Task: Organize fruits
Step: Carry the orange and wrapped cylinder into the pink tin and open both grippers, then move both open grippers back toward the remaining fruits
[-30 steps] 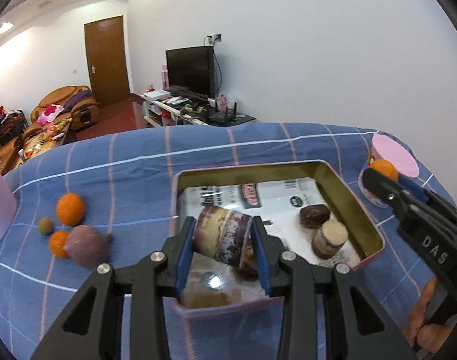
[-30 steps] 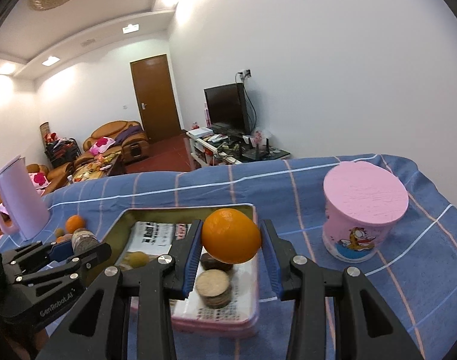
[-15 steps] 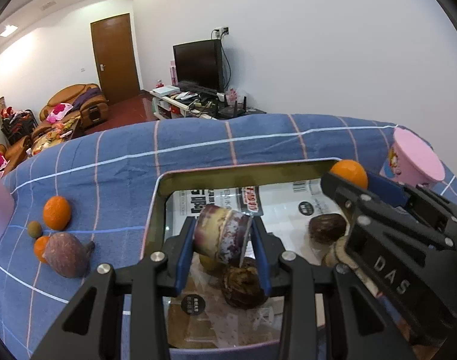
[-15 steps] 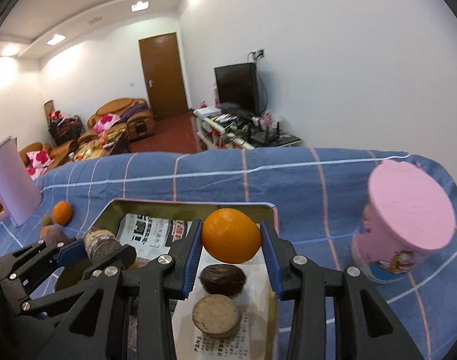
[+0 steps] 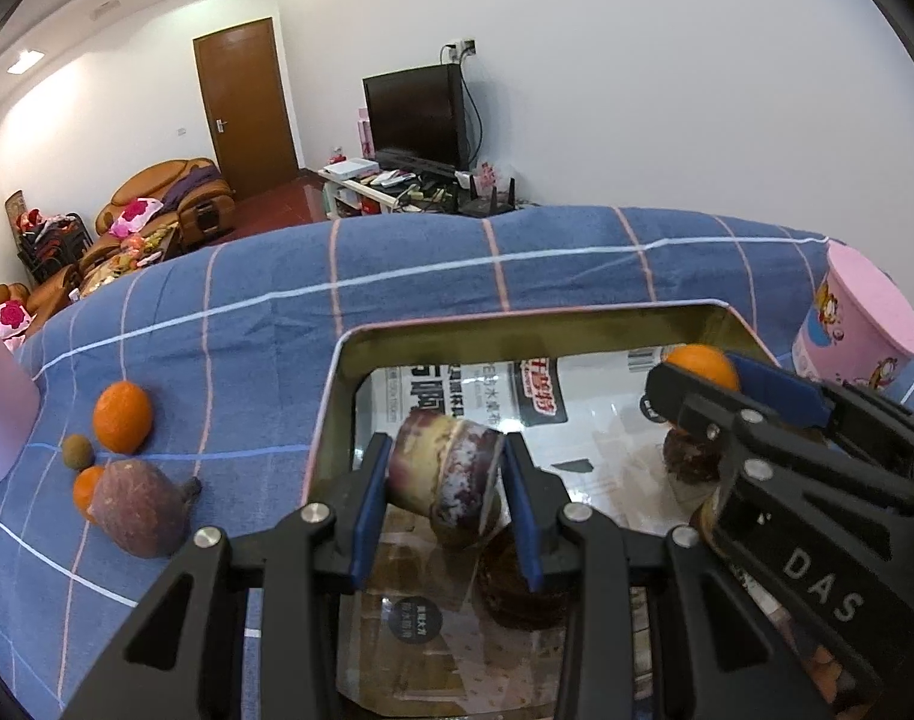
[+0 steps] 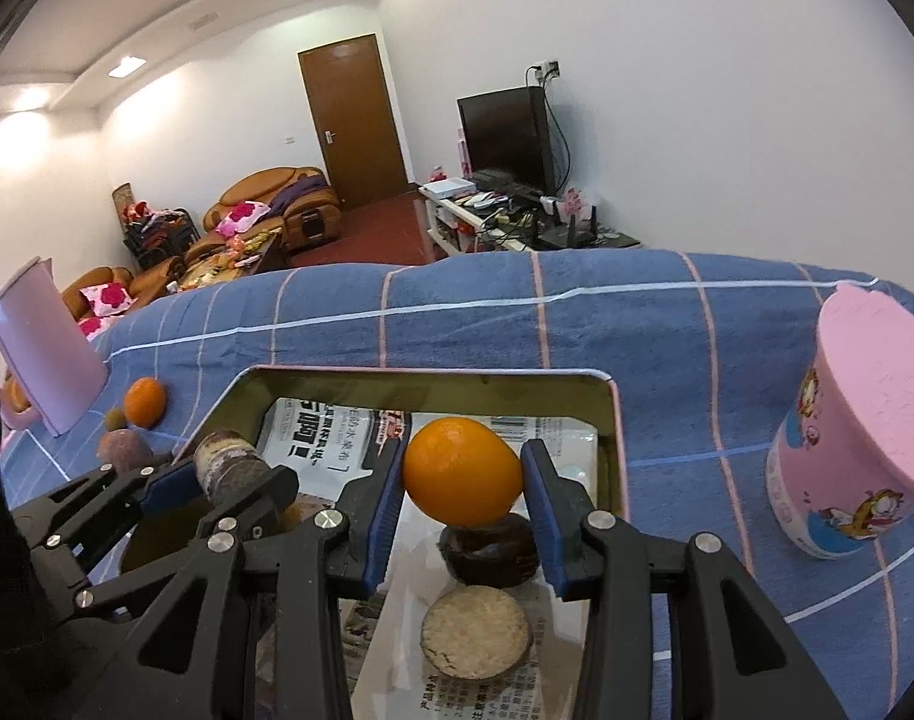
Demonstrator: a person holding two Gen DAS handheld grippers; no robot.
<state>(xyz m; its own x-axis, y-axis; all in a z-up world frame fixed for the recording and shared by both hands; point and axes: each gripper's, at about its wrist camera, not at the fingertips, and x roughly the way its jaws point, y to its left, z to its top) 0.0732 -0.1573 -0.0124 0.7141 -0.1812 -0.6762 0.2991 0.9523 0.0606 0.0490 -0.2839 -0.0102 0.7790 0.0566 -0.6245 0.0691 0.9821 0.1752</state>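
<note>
My left gripper (image 5: 444,450) is shut on a cut brown-purple fruit piece (image 5: 441,474), held low over the near left part of the gold tin tray (image 5: 517,318). My right gripper (image 6: 463,462) has an orange (image 6: 460,471) between its blue pads. Its jaws are opening, but both pads still touch the fruit. That orange rests on a dark round fruit (image 6: 487,546) in the tray, with a pale-faced cut piece (image 6: 475,633) just in front. In the left wrist view, the right gripper (image 5: 703,369) and its orange (image 5: 694,363) show at the tray's right.
Printed paper lines the tray. On the blue checked cloth to the left lie an orange (image 5: 122,417), a small brown fruit (image 5: 75,453), a purple-brown fruit (image 5: 138,507) and a second orange (image 5: 86,492). A pink cup (image 6: 865,420) stands right, a pink jug (image 6: 48,354) far left.
Both grippers moved forward and down over the tray. The orange came down onto the dark fruit. The left gripper keeps its hold on the cut piece.
</note>
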